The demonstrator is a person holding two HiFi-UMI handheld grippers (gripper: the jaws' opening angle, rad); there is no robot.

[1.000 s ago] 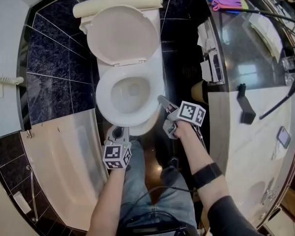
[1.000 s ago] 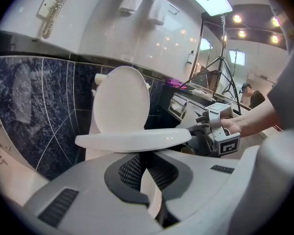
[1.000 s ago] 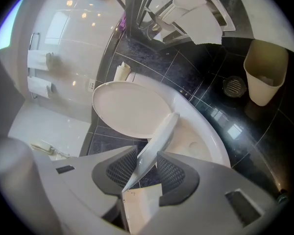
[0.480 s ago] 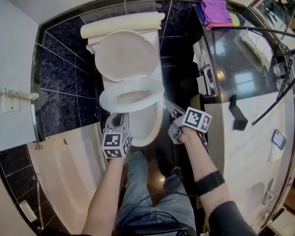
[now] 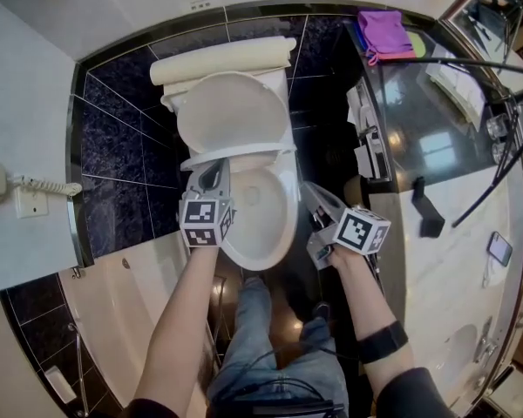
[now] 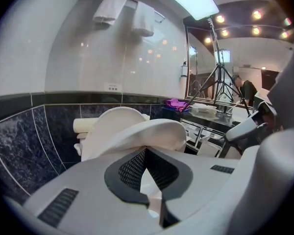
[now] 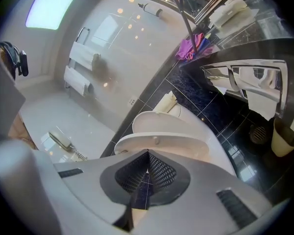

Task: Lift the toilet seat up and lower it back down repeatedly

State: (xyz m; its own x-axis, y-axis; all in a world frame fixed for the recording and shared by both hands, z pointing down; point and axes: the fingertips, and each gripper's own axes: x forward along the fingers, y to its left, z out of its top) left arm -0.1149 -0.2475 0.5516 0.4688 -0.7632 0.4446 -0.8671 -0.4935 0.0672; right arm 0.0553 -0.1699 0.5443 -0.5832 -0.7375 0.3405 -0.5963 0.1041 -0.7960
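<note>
The white toilet (image 5: 261, 225) stands with its lid (image 5: 231, 111) back against the tank. The seat (image 5: 244, 153) is half raised, tilted above the bowl. My left gripper (image 5: 211, 171) is at the seat's front left edge. In the left gripper view its jaws (image 6: 146, 150) meet at the tips, shut, with the seat (image 6: 152, 131) just over and beyond them. My right gripper (image 5: 312, 190) hangs to the right of the bowl, apart from it. Its jaws have just been closing and are shut with nothing between them (image 7: 148, 152); the seat (image 7: 161, 143) lies ahead of it.
A bathtub (image 5: 131, 294) runs along the lower left. A vanity counter (image 5: 453, 233) with a purple cloth (image 5: 382, 23) fills the right. A wall phone (image 5: 0, 185) hangs at far left. A small bin (image 7: 284, 138) sits on the dark floor. The person's legs (image 5: 261, 338) stand before the bowl.
The seat has gone from flat on the bowl to half raised. The left gripper moved up and forward with it. The right gripper rose beside the bowl and its jaws closed.
</note>
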